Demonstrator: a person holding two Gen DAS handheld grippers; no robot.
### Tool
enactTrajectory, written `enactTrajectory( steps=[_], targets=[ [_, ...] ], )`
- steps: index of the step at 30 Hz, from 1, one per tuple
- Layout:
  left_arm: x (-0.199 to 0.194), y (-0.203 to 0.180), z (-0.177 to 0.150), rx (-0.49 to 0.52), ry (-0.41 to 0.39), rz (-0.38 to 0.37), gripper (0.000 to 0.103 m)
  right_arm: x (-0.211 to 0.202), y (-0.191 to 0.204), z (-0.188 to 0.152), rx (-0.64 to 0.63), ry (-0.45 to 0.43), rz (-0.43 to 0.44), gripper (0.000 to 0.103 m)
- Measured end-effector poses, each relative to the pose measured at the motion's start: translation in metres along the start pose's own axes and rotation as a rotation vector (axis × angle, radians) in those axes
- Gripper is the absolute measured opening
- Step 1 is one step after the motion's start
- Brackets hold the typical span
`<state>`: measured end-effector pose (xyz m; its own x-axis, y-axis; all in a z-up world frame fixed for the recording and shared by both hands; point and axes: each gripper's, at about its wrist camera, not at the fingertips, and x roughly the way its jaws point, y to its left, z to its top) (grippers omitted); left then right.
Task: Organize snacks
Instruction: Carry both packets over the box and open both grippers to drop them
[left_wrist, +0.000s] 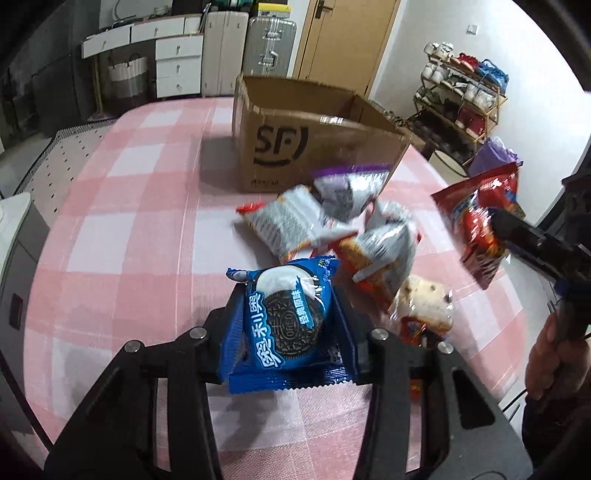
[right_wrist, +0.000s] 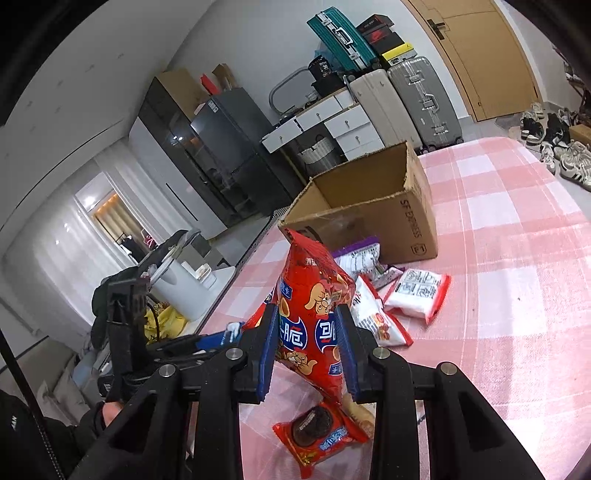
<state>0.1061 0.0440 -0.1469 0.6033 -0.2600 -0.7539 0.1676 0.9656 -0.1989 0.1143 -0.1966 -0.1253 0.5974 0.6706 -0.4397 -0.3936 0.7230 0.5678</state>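
Note:
My left gripper (left_wrist: 288, 310) is shut on a blue Oreo pack (left_wrist: 284, 325) and holds it above the pink checked tablecloth (left_wrist: 129, 221). My right gripper (right_wrist: 308, 332) is shut on an upright red snack bag (right_wrist: 314, 306), also seen at the right edge of the left wrist view as the red bag (left_wrist: 484, 225). An open cardboard box (left_wrist: 314, 147) stands behind a heap of white snack packs (left_wrist: 295, 225). A purple-edged pack (right_wrist: 358, 254) lies against the box (right_wrist: 369, 210). A red Oreo pack (right_wrist: 317, 439) lies on the cloth under my right gripper.
A clear-wrapped cake (left_wrist: 424, 302) lies beside the heap. A person's hand (left_wrist: 550, 354) grips the right tool. Suitcases (right_wrist: 424, 99), white drawers (left_wrist: 177, 62) and a door (left_wrist: 343, 40) line the far wall. A shoe rack (left_wrist: 461, 103) stands right of the table.

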Motion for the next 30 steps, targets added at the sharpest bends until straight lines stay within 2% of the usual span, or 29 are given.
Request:
enactTrajectory(
  steps=[3,9,18,30],
  targets=[
    [-0.012,-0.005,0.02,0.056,-0.027,0.008,0.042,0.001,0.005,0.008,-0.02,-0.005,-0.003,0.031],
    [-0.044,-0.007,0.058,0.075,-0.103,-0.021,0.042,-0.004,0.015,0.031,-0.055,-0.046,0.001,0.031],
    [-0.076,-0.015,0.101,0.097,-0.16,-0.056,0.042,-0.009,0.038,0.075,-0.127,-0.098,0.007,0.031],
    [-0.079,-0.037,0.166,0.118,-0.192,-0.053,0.042,-0.004,0.05,0.131,-0.16,-0.136,-0.007,0.031]
  ],
)
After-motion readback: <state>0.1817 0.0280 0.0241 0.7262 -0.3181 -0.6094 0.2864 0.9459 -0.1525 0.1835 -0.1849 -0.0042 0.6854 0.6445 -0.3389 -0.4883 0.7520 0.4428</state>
